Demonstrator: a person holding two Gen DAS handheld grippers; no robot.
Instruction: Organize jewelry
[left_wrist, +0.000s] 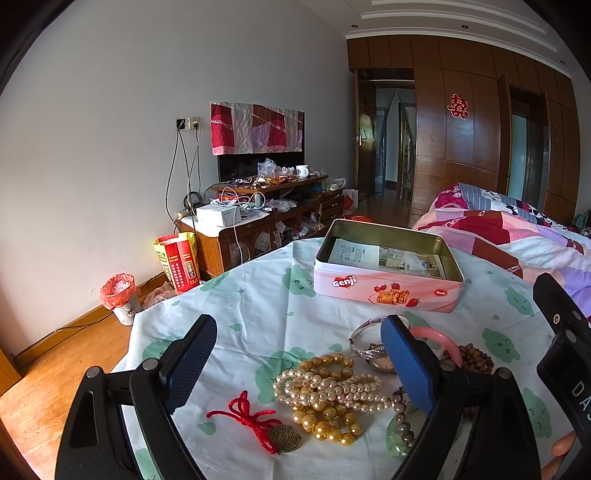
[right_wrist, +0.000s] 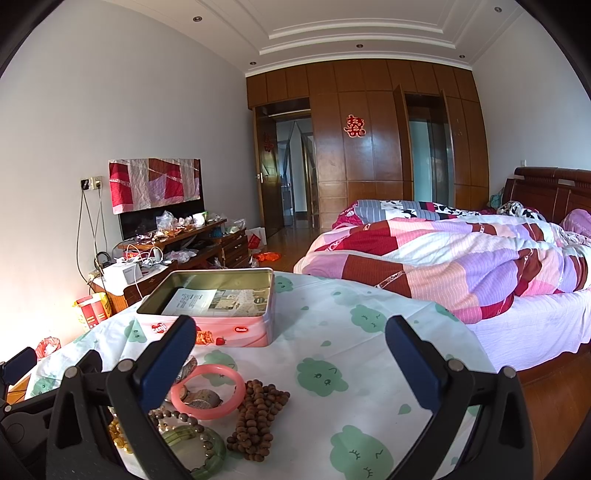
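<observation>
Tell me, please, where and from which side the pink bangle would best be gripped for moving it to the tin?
Probably the pink bangle is best taken on its far rim, pinched across the band from above. It lies flat with a watch inside, and brown wooden beads touch its right edge, so the far arc is freest. The open right gripper is nearest; the tin lies just beyond.

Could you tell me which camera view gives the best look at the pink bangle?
The right wrist view shows it best: the pink bangle lies whole and unobstructed beside the brown wooden beads. In the left wrist view only an arc of it shows, since the left gripper covers the rest with one finger.
</observation>
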